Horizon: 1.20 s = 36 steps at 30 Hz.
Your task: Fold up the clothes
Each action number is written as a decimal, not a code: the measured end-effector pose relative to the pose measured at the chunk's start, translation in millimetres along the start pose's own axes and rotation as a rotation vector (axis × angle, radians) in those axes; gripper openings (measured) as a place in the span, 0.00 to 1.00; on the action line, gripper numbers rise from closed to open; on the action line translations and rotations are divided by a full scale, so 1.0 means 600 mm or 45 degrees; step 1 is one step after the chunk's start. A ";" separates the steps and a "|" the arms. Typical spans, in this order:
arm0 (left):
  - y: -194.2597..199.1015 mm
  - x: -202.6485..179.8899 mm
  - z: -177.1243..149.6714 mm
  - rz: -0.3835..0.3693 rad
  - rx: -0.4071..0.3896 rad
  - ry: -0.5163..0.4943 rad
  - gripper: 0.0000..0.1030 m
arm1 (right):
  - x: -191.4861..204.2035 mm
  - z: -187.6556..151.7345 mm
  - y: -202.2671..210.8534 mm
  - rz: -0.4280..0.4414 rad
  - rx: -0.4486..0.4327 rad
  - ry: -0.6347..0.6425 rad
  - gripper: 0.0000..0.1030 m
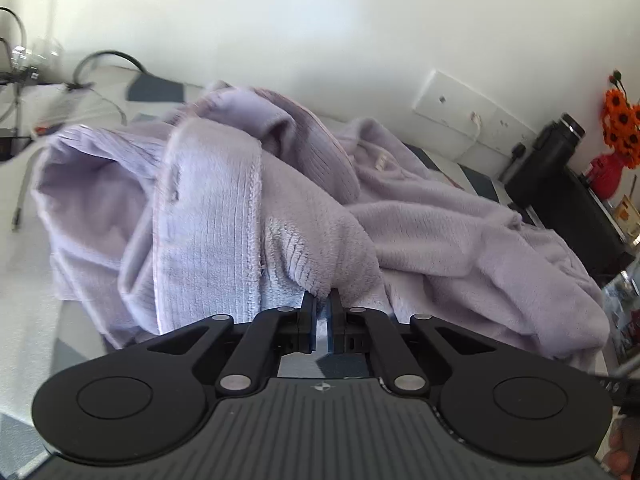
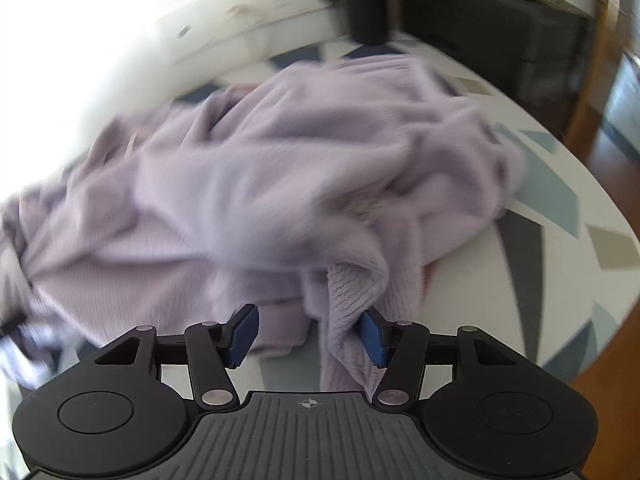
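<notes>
left gripper (image 1: 320,312) jaws clenched on a fold of the lilac fleece garment (image 1: 304,208) heaped on the bench (image 2: 560,248); right gripper (image 2: 308,332) released, a hem dangling just inside its right-hand jaw.

- My left gripper (image 1: 321,298) points down toward twelve o'clock, jaws pinched nearly together.
- My right gripper (image 2: 308,330) tilts downward, jaws parted.
</notes>
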State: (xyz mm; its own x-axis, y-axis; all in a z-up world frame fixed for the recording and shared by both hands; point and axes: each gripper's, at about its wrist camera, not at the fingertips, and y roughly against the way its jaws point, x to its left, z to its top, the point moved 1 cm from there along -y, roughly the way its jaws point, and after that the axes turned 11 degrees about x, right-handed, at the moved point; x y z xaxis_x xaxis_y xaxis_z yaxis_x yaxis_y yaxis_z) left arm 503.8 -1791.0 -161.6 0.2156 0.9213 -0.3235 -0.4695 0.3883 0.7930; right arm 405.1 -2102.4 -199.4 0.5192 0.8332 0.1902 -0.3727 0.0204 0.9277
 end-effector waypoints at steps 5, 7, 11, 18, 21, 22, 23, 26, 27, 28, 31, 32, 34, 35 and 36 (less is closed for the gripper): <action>0.083 0.047 0.000 0.205 -0.231 0.164 0.04 | 0.044 -0.013 -0.031 -0.021 -0.008 0.164 0.47; 0.095 0.063 0.002 0.263 -0.248 0.178 0.04 | 0.056 -0.016 -0.043 -0.040 0.004 0.197 0.49; 0.094 0.082 0.001 0.329 -0.214 0.201 0.04 | 0.072 -0.022 -0.064 -0.143 -0.021 0.327 0.38; 0.049 0.028 -0.018 0.213 -0.037 0.074 0.05 | 0.000 0.038 -0.081 -0.395 -0.094 0.007 0.31; 0.032 0.008 -0.025 0.158 0.046 0.033 0.07 | -0.059 0.064 -0.080 -0.417 -0.098 -0.216 0.32; 0.030 0.008 -0.027 0.147 0.062 0.033 0.13 | -0.063 0.066 -0.074 -0.397 -0.070 -0.209 0.34; 0.030 0.009 -0.028 0.131 0.074 0.035 0.21 | -0.066 0.067 -0.067 -0.378 -0.042 -0.202 0.38; 0.039 0.020 -0.033 0.075 0.107 0.070 0.41 | -0.049 0.035 -0.034 -0.316 -0.053 -0.142 0.62; 0.042 0.027 -0.037 0.048 0.119 0.093 0.41 | -0.042 0.023 -0.023 -0.296 -0.061 -0.124 0.64; 0.045 0.034 -0.041 0.024 0.130 0.117 0.41 | -0.035 0.011 -0.012 -0.275 -0.069 -0.105 0.64; 0.053 0.056 -0.061 -0.024 0.146 0.209 0.41 | -0.016 -0.029 0.010 -0.198 -0.056 -0.086 0.64; 0.052 0.062 -0.071 -0.043 0.142 0.242 0.41 | -0.010 -0.041 0.012 -0.147 -0.042 -0.077 0.64; 0.041 0.066 -0.086 -0.105 0.177 0.266 0.41 | -0.005 -0.054 0.006 -0.020 0.006 -0.044 0.64; 0.034 0.066 -0.093 -0.139 0.203 0.269 0.41 | -0.003 -0.060 0.003 0.043 0.030 -0.028 0.64; 0.027 0.065 -0.100 -0.168 0.226 0.267 0.41 | 0.005 -0.065 -0.002 0.083 0.044 -0.020 0.64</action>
State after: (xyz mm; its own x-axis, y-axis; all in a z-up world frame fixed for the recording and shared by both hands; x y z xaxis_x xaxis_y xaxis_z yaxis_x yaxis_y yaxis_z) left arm 453.4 -1747.4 -192.1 0.0746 0.8540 -0.5148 -0.2881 0.5127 0.8088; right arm 377.3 -2078.6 -212.7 0.5070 0.8231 0.2557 -0.3793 -0.0533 0.9237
